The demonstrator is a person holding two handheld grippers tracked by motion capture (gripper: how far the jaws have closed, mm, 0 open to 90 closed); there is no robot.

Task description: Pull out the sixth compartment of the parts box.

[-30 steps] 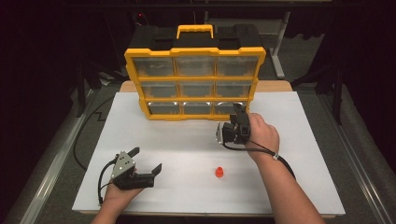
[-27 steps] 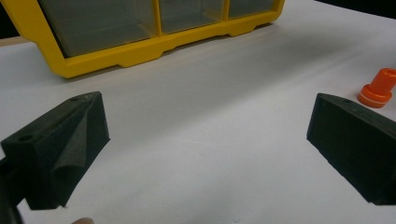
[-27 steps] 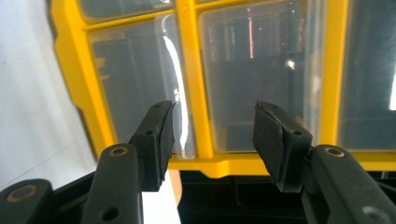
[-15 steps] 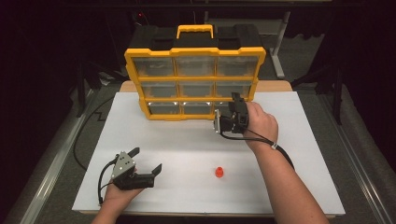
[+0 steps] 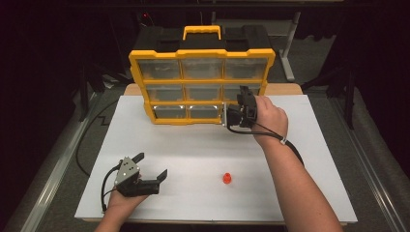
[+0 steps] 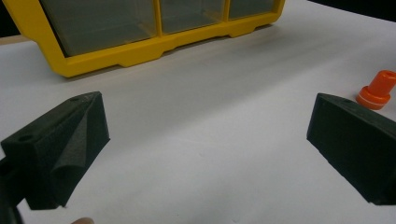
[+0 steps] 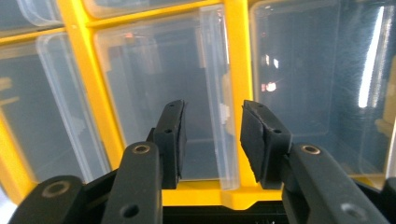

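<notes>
Organizer [image 5: 200, 82] stood at twelve o'clock on table [image 5: 193, 145]. Right gripper [image 5: 244, 107] had risen to its middle-right drawer [image 7: 159, 107], jaws just narrowing, nothing clamped yet; grab likely imminent. Left gripper [image 5: 145, 171] gaped, idle.

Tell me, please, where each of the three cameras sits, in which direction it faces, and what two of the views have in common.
High view: above the person's side, facing forward and down on the white table; both forearms, left tool, right tool.
Left gripper view: rides the left tool, looking low across the table; its jaws stand wide apart.
Right gripper view: rides the right tool, facing clear drawers; narrow gap, nothing between.
Shared: yellow organizer in all three; orange piece in the high and left gripper views.
</notes>
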